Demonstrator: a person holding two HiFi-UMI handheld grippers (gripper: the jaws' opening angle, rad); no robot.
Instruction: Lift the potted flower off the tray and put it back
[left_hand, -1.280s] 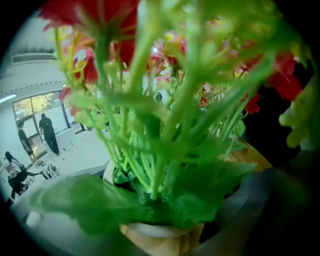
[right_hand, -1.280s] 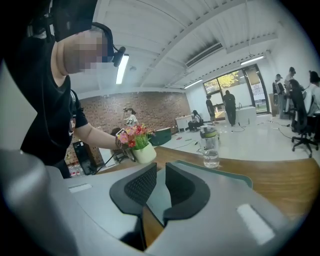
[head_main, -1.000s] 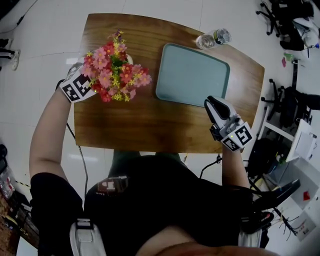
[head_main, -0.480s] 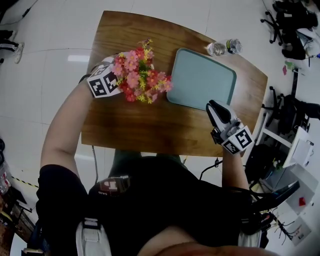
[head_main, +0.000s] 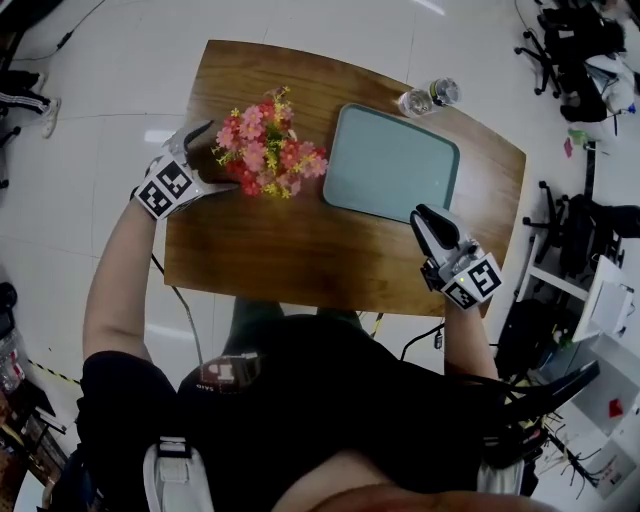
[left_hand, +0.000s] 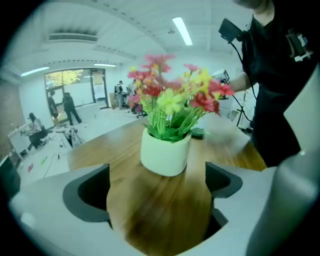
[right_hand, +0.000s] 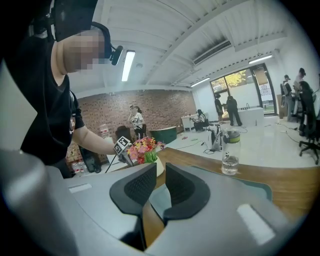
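The potted flower, pink and red blooms in a white pot, stands on the wooden table just left of the teal tray, not on it. My left gripper is at the table's left edge, a little short of the pot. Its jaws are opening wide and only bare wood lies between them. My right gripper hovers at the tray's near right corner. Its jaws stand almost together and hold nothing. The flowers show beyond them.
A clear water bottle lies at the table's far edge behind the tray and shows in the right gripper view. Office chairs and clutter fill the floor to the right. People stand far off in the room.
The left gripper let go of the pot and drew back to the left, its jaws wider. The pot now rests on the wood. The right gripper has hardly moved.
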